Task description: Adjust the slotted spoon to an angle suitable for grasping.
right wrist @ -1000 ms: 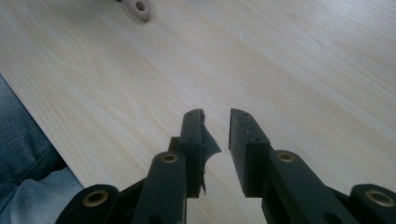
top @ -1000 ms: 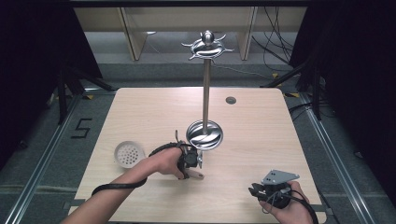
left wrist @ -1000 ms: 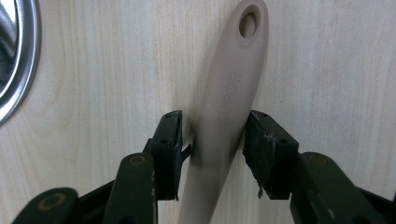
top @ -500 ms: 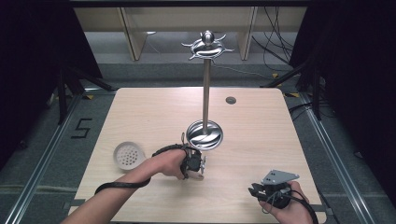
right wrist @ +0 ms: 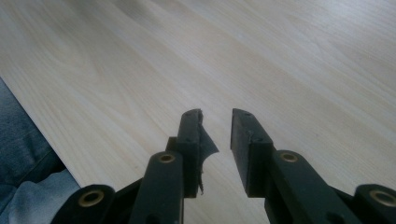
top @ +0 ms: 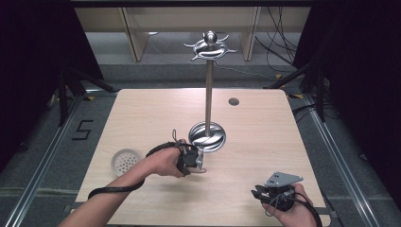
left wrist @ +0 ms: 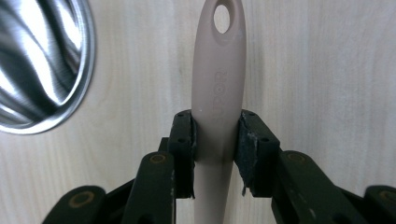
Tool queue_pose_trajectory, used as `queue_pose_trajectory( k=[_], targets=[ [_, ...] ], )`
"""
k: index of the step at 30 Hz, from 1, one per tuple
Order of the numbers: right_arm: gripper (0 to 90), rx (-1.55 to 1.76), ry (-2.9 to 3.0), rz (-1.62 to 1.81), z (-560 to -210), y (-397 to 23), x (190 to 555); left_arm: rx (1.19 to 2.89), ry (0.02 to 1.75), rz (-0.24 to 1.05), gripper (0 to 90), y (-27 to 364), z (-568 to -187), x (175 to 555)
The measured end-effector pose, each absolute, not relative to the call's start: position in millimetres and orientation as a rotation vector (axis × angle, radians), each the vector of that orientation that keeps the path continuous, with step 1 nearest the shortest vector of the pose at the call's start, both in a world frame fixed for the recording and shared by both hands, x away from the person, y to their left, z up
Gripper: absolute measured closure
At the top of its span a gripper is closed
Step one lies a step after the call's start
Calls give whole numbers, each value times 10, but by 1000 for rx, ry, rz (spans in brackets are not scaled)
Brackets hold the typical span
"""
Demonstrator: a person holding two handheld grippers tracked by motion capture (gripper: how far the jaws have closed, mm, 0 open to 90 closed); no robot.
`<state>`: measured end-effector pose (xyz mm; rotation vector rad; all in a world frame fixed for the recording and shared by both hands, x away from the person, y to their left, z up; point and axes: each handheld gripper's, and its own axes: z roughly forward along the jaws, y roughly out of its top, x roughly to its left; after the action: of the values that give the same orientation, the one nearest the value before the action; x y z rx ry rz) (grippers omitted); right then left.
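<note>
While the tall steel stand (top: 207,94) rises from its round base (top: 207,135) at the middle of the bench (top: 265,137), the lift should go straight up and clear of that base, wrist steady, so the long beige utensil handle (left wrist: 218,84) does not swing or slip in the pads. Just in front of the base, the left hand-held gripper (top: 193,157) is clenched on that handle partway along it, its jaws having just been closing with the handle between them, while the right hand-held gripper (right wrist: 215,140) near the bench's front right corner stands parted and holds nothing, its jaws having just been opening
</note>
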<state>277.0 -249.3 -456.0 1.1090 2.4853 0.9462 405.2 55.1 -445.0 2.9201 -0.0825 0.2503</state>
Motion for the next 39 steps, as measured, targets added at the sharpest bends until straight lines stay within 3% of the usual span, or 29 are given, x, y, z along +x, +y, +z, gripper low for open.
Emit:
queue_pose_trajectory(
  k=[29,36,39],
  targets=[
    [706,1118,2473,959,-4567,-2497,2785,2473,280,510,686,1476,-3690,3959],
    [700,1124,2470,962,-4570,-2492,2783,2402,223,571,686,1660,-3570,4006],
    [698,1127,2469,964,-4565,-2494,2784,2364,284,579,686,1750,-3529,3976]
  ],
)
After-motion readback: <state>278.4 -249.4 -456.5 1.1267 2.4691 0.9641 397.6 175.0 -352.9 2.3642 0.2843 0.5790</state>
